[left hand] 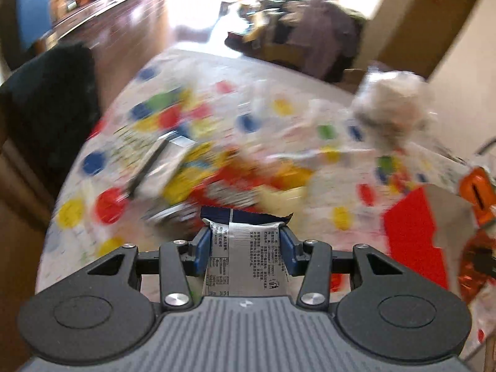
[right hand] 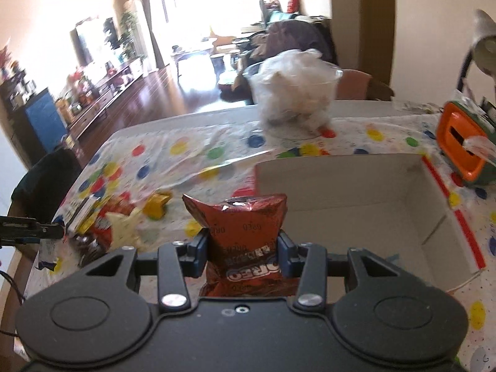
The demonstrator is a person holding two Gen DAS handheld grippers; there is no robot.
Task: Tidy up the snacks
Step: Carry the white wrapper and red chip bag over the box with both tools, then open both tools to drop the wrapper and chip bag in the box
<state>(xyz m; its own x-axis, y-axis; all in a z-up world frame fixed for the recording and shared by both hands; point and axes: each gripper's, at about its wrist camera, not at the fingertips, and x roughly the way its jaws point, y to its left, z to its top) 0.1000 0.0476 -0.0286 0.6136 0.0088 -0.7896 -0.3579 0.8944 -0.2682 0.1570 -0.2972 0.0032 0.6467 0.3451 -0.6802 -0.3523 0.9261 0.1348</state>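
Right gripper [right hand: 243, 245] pinches a red Oreo packet [right hand: 245, 241], logo upside down, held above the polka-dot tablecloth [right hand: 192, 152] beside the open white box [right hand: 356, 204] near the table's right edge. Left gripper [left hand: 246, 241] clamps a silver packet [left hand: 248, 254] with small unreadable print; its view is motion-blurred, the loose snack pile [left hand: 217, 179] toward the left edge indistinct.

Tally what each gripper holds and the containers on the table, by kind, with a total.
Snack packets held: 2, a silver packet in the left gripper, a red Oreo packet in the right gripper
Open cardboard boxes: 1
Clear plastic tubs: 1
Total: 4
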